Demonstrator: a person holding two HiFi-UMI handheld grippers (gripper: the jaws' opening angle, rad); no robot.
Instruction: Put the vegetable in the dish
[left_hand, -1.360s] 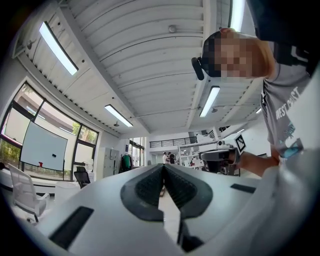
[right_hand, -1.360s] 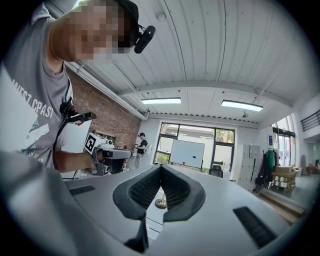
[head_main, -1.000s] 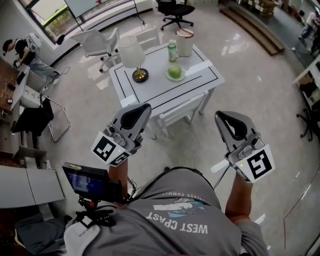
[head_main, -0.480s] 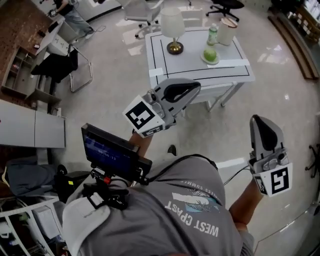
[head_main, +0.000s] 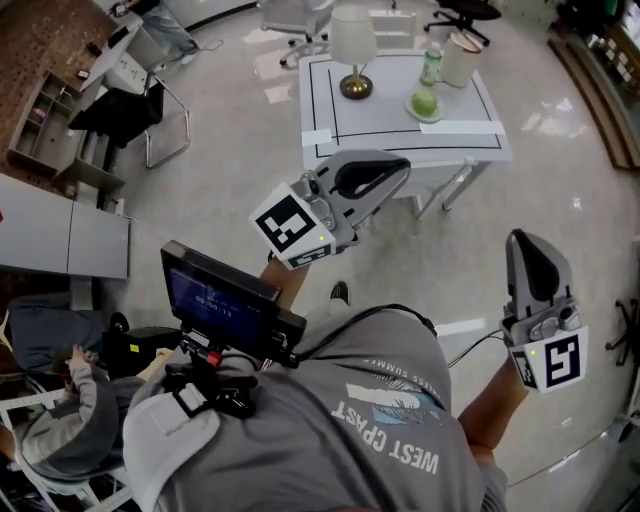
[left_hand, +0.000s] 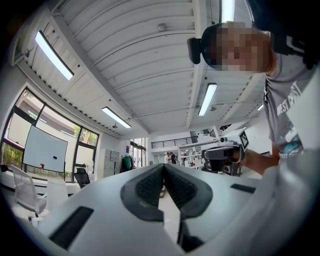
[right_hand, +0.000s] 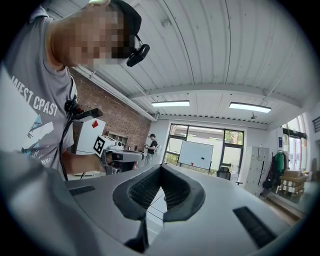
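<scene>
1. A white table (head_main: 390, 120) stands well ahead of the person on a glossy pale floor (head_main: 230, 190), with open floor between them.
2. A round green vegetable (head_main: 424, 101) already sits in a small pale dish (head_main: 429, 118) near the table's right end, well apart from both grippers. Its kind is too small to tell.
3. Just behind the dish stand a bottle (head_main: 431, 65) and a white lidded container (head_main: 459, 60). A table lamp (head_main: 352, 45) with a white shade stands further left.
4. The left gripper (head_main: 398, 172) is held in the air and, in the head view, covers part of the table's near edge. Its jaws are pressed together on nothing.
5. The right gripper (head_main: 522, 243) hangs lower on the right, over bare floor. Its jaws also meet and hold nothing.
6. A small screen (head_main: 222, 296) on the person's chest rig sits below the left gripper.
7. The room is an open office with a brick wall, tall windows, a whiteboard and a ribbed white ceiling with strip lights. A dark chair (head_main: 120, 110) stands at a desk on the left.
</scene>
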